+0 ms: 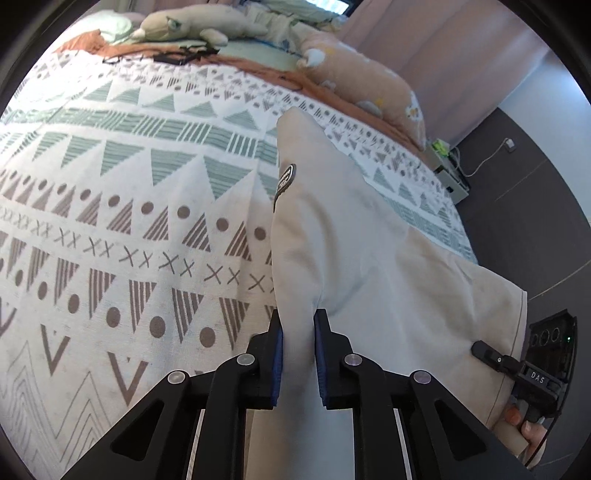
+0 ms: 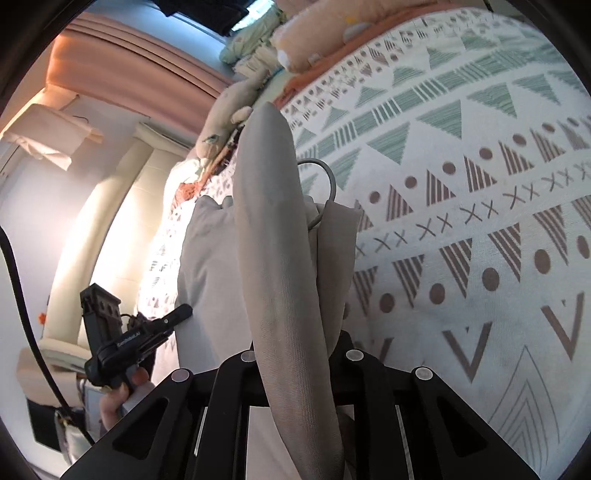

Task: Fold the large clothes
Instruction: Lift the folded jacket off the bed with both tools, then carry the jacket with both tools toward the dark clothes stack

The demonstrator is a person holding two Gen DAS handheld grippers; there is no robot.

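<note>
Left wrist view: Bedroom, with a patterned bedspread (image 1: 129, 206) across the bed, one soft toy (image 1: 192, 24) and one peach pillow (image 1: 358, 77) at its far end. My left gripper (image 1: 298, 354) is clamped on one bunched edge of the beige garment (image 1: 332, 229), which rises from the pads and drapes toward my right gripper (image 1: 491, 356), seen at the cloth's far edge. One dark label (image 1: 284, 182) shows on the cloth. To fold well, I judge both pinches should rise level and keep the span between them taut.

Right wrist view: Same bedspread (image 2: 461, 192) fills the right side. My right gripper (image 2: 299, 369) is closed on a thick roll of the garment (image 2: 273, 240); one cord loop (image 2: 325, 192) hangs from it. My left gripper (image 2: 173, 317) shows at left, nipping the cloth. Count: two grippers, one garment.
</note>
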